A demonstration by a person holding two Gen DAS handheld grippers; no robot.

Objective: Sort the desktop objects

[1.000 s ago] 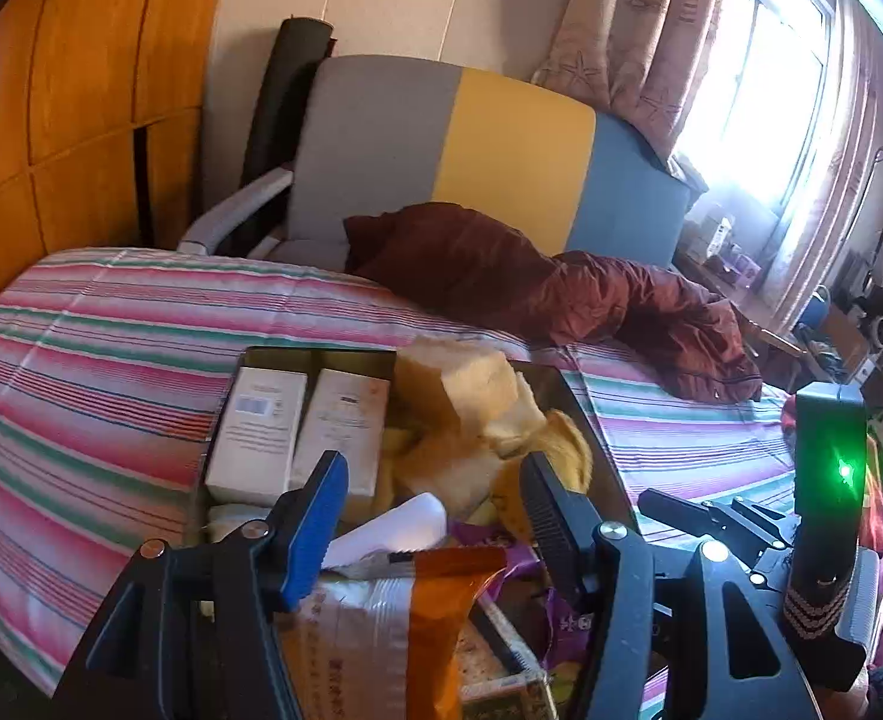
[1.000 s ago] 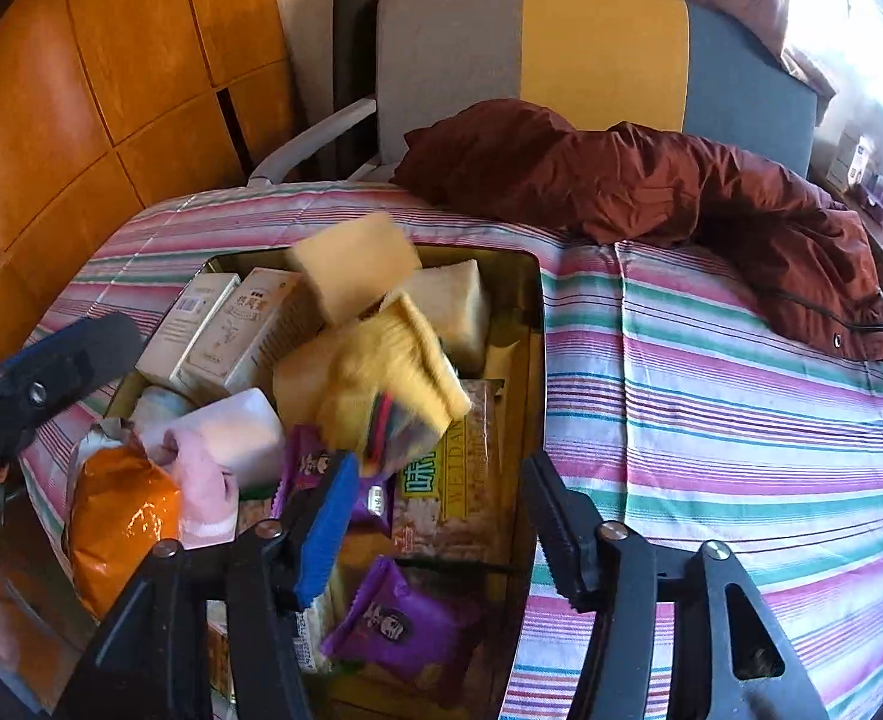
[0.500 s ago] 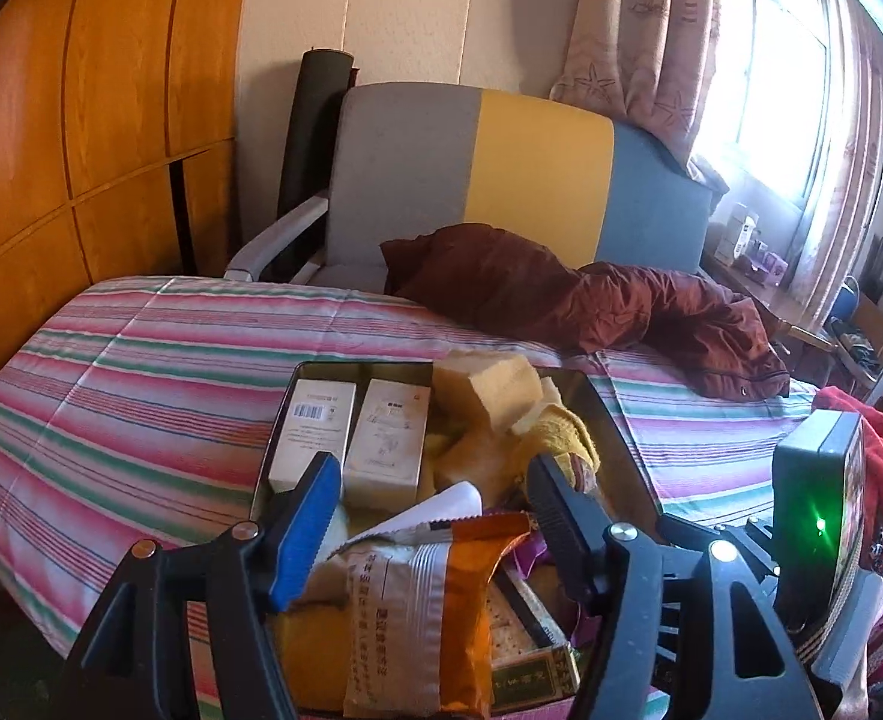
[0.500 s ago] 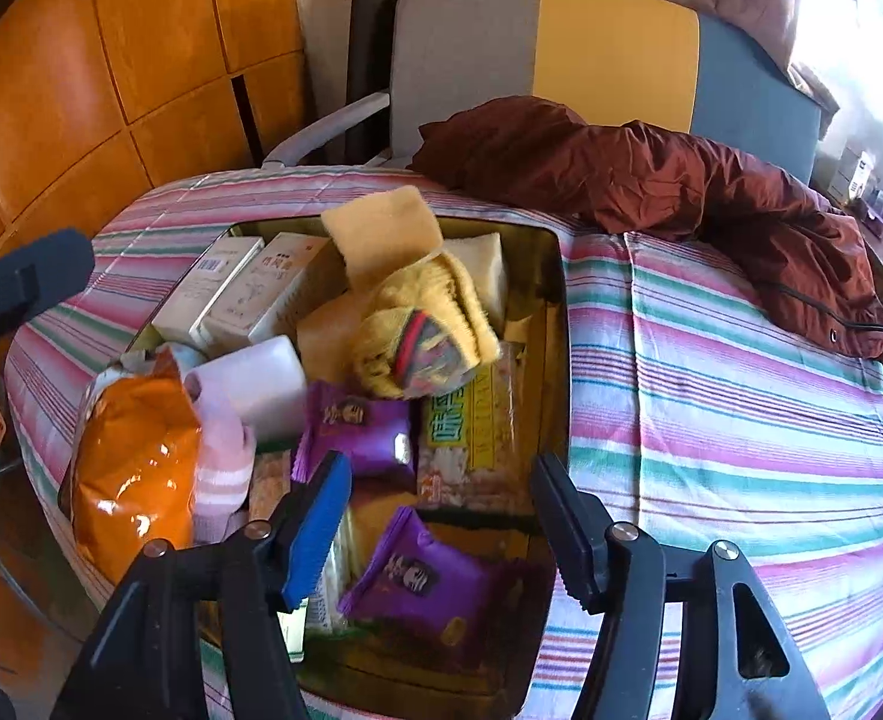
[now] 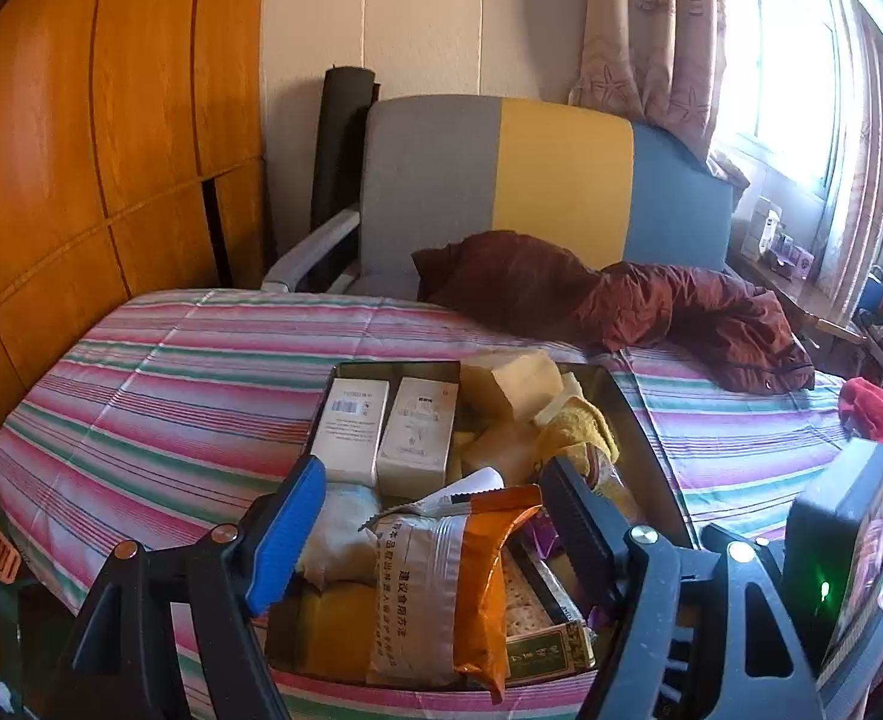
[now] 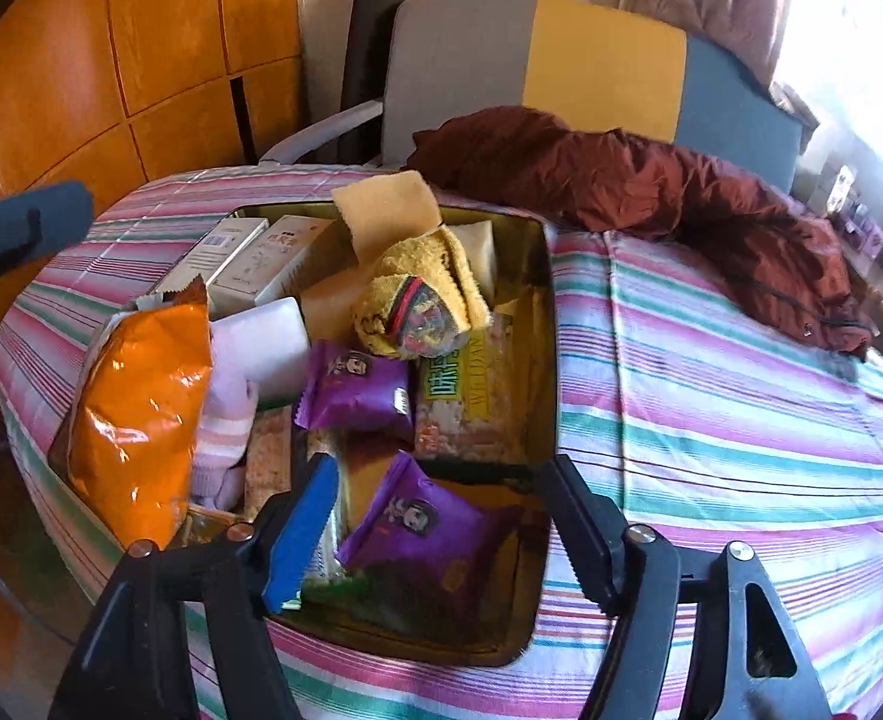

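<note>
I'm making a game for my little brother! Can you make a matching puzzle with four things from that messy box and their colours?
Things:
1. snack bag
2. rolled towel
3. small packet
4. sock

Colours:
A. purple
B. pale pink with stripes
C. orange
D. yellow

Pairs: 1-C, 2-D, 3-A, 4-B
</note>
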